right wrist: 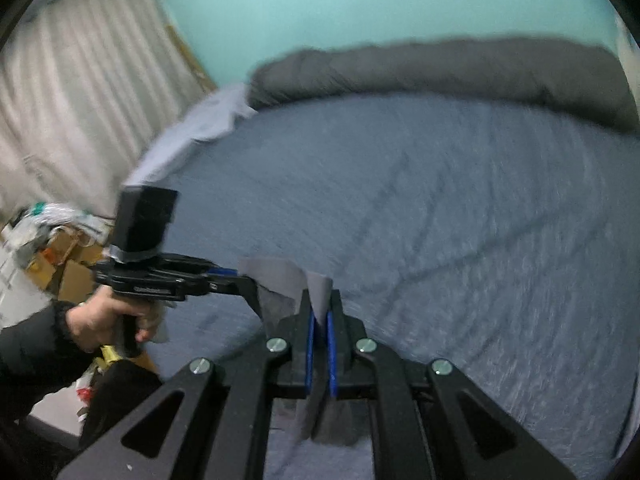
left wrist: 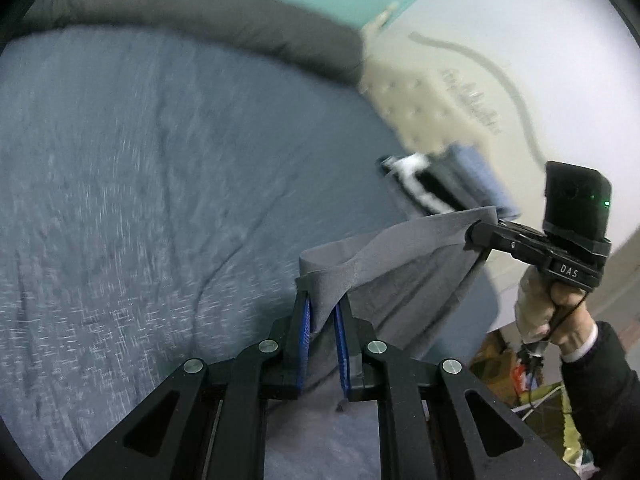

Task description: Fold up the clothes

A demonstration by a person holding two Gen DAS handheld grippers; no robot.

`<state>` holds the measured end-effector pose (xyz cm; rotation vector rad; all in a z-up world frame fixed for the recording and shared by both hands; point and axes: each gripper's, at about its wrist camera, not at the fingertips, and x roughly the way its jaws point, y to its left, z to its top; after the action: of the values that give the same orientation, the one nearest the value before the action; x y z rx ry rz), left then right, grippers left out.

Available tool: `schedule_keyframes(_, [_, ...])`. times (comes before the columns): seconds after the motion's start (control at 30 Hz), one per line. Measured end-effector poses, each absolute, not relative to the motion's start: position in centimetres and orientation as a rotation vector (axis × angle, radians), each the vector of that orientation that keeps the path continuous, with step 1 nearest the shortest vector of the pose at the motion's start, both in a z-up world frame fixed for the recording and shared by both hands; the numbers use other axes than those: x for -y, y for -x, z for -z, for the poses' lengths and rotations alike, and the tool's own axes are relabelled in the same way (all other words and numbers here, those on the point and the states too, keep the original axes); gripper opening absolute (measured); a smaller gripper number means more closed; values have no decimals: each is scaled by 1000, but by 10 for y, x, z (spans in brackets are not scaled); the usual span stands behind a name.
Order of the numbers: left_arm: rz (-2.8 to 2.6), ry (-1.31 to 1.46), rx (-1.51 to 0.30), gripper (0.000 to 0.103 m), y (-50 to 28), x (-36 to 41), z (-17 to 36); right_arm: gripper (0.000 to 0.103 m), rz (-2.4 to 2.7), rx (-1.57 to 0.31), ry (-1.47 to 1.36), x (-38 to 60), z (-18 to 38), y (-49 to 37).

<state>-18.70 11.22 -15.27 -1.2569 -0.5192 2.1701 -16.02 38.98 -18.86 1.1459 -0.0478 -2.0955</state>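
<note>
A grey cloth garment [left wrist: 400,256] hangs in the air above a blue-grey bed [left wrist: 160,200], stretched between both grippers. My left gripper [left wrist: 323,300] is shut on one top corner of it, the fabric pinched between the blue pads. In the same view my right gripper [left wrist: 478,236] clamps the other corner at the right, held by a person's hand [left wrist: 560,312]. The right wrist view shows my right gripper [right wrist: 319,312] shut on the grey cloth [right wrist: 280,276], and the left gripper [right wrist: 244,280] gripping it at the left.
A dark grey rolled duvet [left wrist: 200,12] lies along the far side of the bed under a teal wall [right wrist: 360,0]. Folded clothes [left wrist: 448,184] sit near the beige headboard [left wrist: 420,108]. Cardboard boxes and clutter [right wrist: 60,256] stand on the floor beside a pale curtain [right wrist: 80,80].
</note>
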Motion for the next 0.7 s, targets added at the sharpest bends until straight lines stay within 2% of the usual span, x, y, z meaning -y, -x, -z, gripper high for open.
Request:
schedule_keyframes(0.17, [-2150,1332,487,13,236,-126,204,5,2133,100,-1233,-403,252,210])
schedule_keyframes(0.37, [-2144,1396,486,13,282,-131,238,5,2154,81,-1276,-408,289,250])
schedule_keyframes(0.57, [-2114,1445,536,14,295,-132,260,5,2138,65,-1346,-412,319,267])
schedule_keyframes(0.63, [-2107,1454,566,16,295,-129,267,5,2134,75,-1359,-417,327,267])
schedule_keyframes(0.7, [-2092,1445,632,28,293,-125,272,5,2132,86,-1370,-422,334,266])
